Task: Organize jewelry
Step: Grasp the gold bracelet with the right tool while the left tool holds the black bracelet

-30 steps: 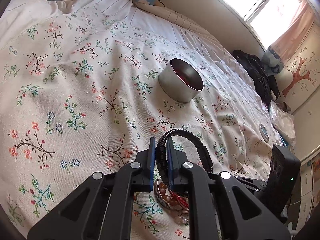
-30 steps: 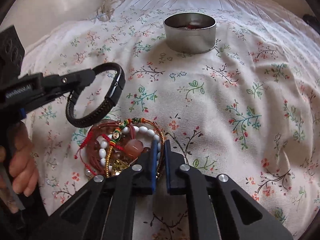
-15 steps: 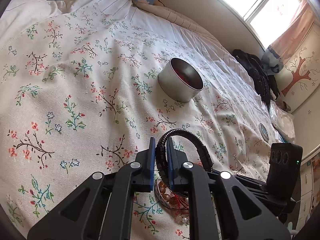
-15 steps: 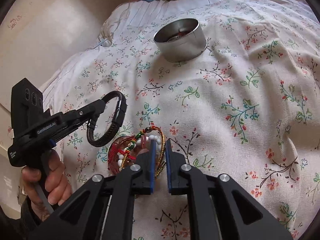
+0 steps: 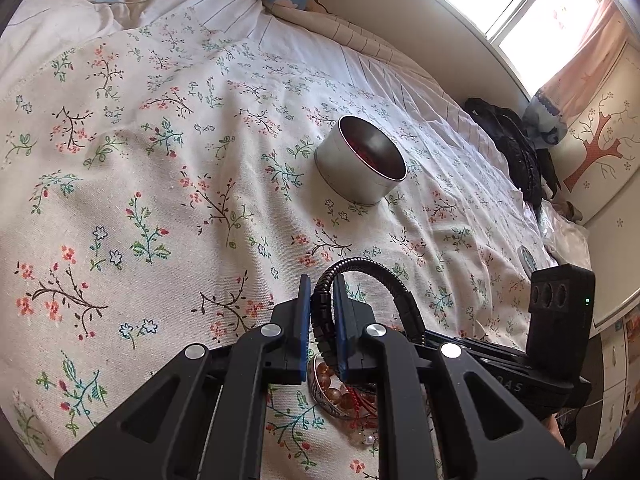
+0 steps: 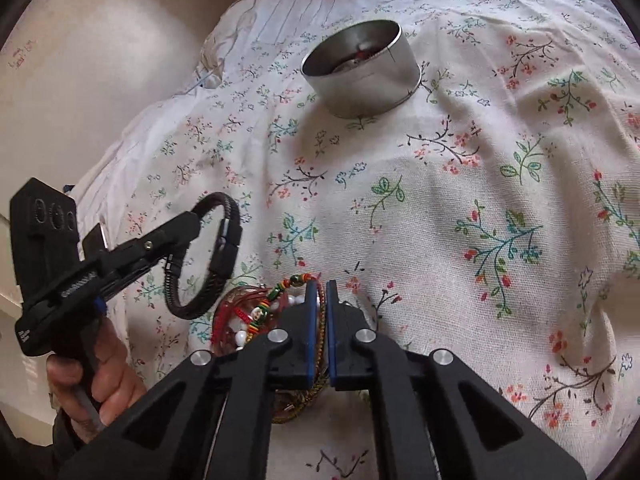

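**Two bracelets gripped; transfer to tin pending**

All positions are given relative to the metal tin (image 6: 362, 76), which stands open on the floral bedspread (image 6: 500, 200).

Nearest the cameras, well short of the tin, a pile of bead and cord bracelets (image 6: 256, 316) lies on the bedspread. The right gripper (image 6: 319, 320) is closed on a thin woven cord bracelet (image 6: 318, 376) at the pile's edge; the cord runs between the blue pads. The cord is not yet lifted clear of the pile.

Just beyond, on the left side of the pile, the left gripper (image 5: 320, 316) is clamped on a black braided bracelet (image 5: 400, 300) and holds it in the air, above the pile and short of the tin.

Farthest, the tin already contains something red; details are not discernible.

Step in hand, as judged: pick-up of the cord bracelet. The next move calls for a straight lift to free the cord from neighbouring strands, then carrying either bracelet over the tin rim before release. Risk: tangled strands may drag the pile along.
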{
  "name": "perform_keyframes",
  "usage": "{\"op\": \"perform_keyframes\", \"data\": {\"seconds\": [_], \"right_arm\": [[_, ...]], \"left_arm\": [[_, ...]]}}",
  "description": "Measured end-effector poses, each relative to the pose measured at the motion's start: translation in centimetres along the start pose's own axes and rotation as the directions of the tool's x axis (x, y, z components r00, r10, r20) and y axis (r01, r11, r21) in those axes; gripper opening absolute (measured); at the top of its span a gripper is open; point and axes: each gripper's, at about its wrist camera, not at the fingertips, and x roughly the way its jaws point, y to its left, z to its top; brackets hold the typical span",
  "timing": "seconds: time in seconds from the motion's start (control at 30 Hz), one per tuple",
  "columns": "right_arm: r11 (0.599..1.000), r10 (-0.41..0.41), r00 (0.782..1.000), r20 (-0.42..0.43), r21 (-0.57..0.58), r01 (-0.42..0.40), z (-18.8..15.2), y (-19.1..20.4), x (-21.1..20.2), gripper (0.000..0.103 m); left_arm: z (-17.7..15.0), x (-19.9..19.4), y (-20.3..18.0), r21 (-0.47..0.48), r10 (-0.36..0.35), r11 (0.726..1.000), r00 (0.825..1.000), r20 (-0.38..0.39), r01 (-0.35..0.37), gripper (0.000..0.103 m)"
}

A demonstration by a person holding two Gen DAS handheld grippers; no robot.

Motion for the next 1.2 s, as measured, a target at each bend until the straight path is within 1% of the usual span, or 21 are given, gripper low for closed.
{"op": "perform_keyframes", "data": {"seconds": [0.1, 0.2, 0.27, 0.37, 0.4, 0.43, 0.47, 0.53, 0.57, 0.6, 0.67, 0.7, 0.77, 0.8, 0.83, 0.87, 0.9, 0.97, 1.03, 1.13, 1.2], "right_arm": [[0.999, 0.037, 0.998, 0.055, -0.007, -0.037, -0.4, 0.8, -1.5, 0.005], [0.996, 0.094, 0.989, 0.118, -0.005, -0.094, -0.8, 1.3, -3.0, 0.005], [0.990, 0.136, 0.976, 0.169, -0.004, -0.138, -0.7, 1.6, -4.1, 0.005], [0.985, 0.167, 0.953, 0.253, -0.014, -0.169, -0.6, 2.0, -5.9, 0.005], [0.985, 0.169, 0.948, 0.269, -0.014, -0.172, -0.7, 2.0, -6.3, 0.005], [0.986, 0.164, 0.949, 0.271, -0.007, -0.168, -0.5, 2.1, -6.2, 0.005], [0.989, 0.141, 0.956, 0.257, 0.007, -0.148, -0.5, 1.8, -6.0, 0.005], [0.998, 0.029, 0.978, 0.208, 0.043, -0.039, -0.4, 1.1, -4.8, 0.006], [0.999, -0.009, 0.985, 0.171, 0.046, 0.001, -0.4, 0.8, -4.1, 0.009], [0.998, -0.052, 0.989, 0.140, 0.051, 0.046, -0.4, 0.5, -3.5, 0.023], [0.996, -0.090, 0.993, 0.080, 0.033, 0.088, -0.4, 0.3, -1.9, 0.038], [0.993, -0.117, 0.992, 0.052, 0.012, 0.116, -0.3, 0.5, -1.0, 0.038], [0.979, -0.200, 0.980, -0.008, -0.054, 0.199, -0.1, 1.0, 1.2, 0.038], [0.968, -0.238, 0.971, -0.031, -0.089, 0.234, -0.2, 1.2, 2.1, 0.031], [0.965, -0.242, 0.969, -0.044, -0.112, 0.236, -0.2, 1.5, 2.5, 0.028], [0.973, -0.210, 0.976, -0.053, -0.108, 0.203, -0.3, 1.5, 2.6, 0.012], [0.981, -0.178, 0.983, -0.051, -0.089, 0.173, -0.4, 1.3, 2.3, 0.008], [0.990, -0.130, 0.991, -0.010, -0.052, 0.130, -0.5, 0.9, 1.0, 0.008], [0.999, -0.054, 0.997, 0.046, -0.004, 0.054, -0.5, 0.3, -0.6, 0.008], [0.999, 0.017, 0.995, 0.100, 0.027, -0.019, -0.8, 0.0, -2.1, 0.008], [0.998, 0.049, 0.992, 0.118, 0.038, -0.054, -0.7, 0.0, -2.5, 0.008]], "left_arm": [[0.0, -0.3, 0.0, 0.000, -0.003, 1.000, 1.000, 0.011, 0.003, 0.010], [0.0, -0.9, -0.3, 0.012, 0.003, 1.000, 0.999, 0.041, -0.003, 0.010], [-0.1, -1.8, -0.9, 0.038, 0.011, 0.999, 0.996, 0.090, -0.015, 0.010], [-0.2, -3.5, -2.2, 0.085, 0.023, 0.996, 0.983, 0.184, -0.039, 0.010], [-0.3, -3.9, -2.6, 0.101, 0.023, 0.994, 0.979, 0.205, -0.044, 0.010], [-0.3, -4.1, -3.0, 0.114, 0.025, 0.992, 0.976, 0.217, -0.051, 0.010], [-0.4, -4.2, -3.2, 0.125, 0.029, 0.990, 0.975, 0.222, -0.058, 0.010], [-0.3, -4.2, -3.3, 0.132, 0.031, 0.989, 0.976, 0.217, -0.061, 0.010], [-0.2, -4.2, -3.3, 0.131, 0.032, 0.990, 0.976, 0.213, -0.061, 0.010], [-0.2, -4.2, -3.2, 0.127, 0.032, 0.990, 0.977, 0.212, -0.060, 0.010], [-0.1, -4.1, -3.0, 0.119, 0.031, 0.991, 0.978, 0.208, -0.057, 0.010], [-0.1, -4.0, -3.0, 0.117, 0.032, 0.991, 0.978, 0.207, -0.057, 0.010], [-0.1, -4.0, -3.0, 0.119, 0.030, 0.991, 0.978, 0.206, -0.056, 0.010], [-0.1, -4.0, -3.0, 0.120, 0.030, 0.991, 0.978, 0.205, -0.056, 0.010], [-0.1, -4.0, -3.0, 0.120, 0.031, 0.991, 0.979, 0.203, -0.056, 0.010], [0.0, -3.9, -2.9, 0.117, 0.031, 0.992, 0.979, 0.203, -0.055, 0.010], [0.0, -4.0, -2.8, 0.112, 0.030, 0.992, 0.979, 0.203, -0.053, 0.010], [0.1, -4.1, -2.5, 0.098, 0.028, 0.994, 0.978, 0.207, -0.049, 0.010], [0.1, -4.2, -2.3, 0.091, 0.029, 0.995, 0.977, 0.211, -0.049, 0.010], [0.2, -4.0, -2.3, 0.090, 0.031, 0.995, 0.977, 0.209, -0.051, 0.010], [0.2, -4.0, -2.4, 0.094, 0.029, 0.994, 0.977, 0.210, -0.049, 0.010]]}}
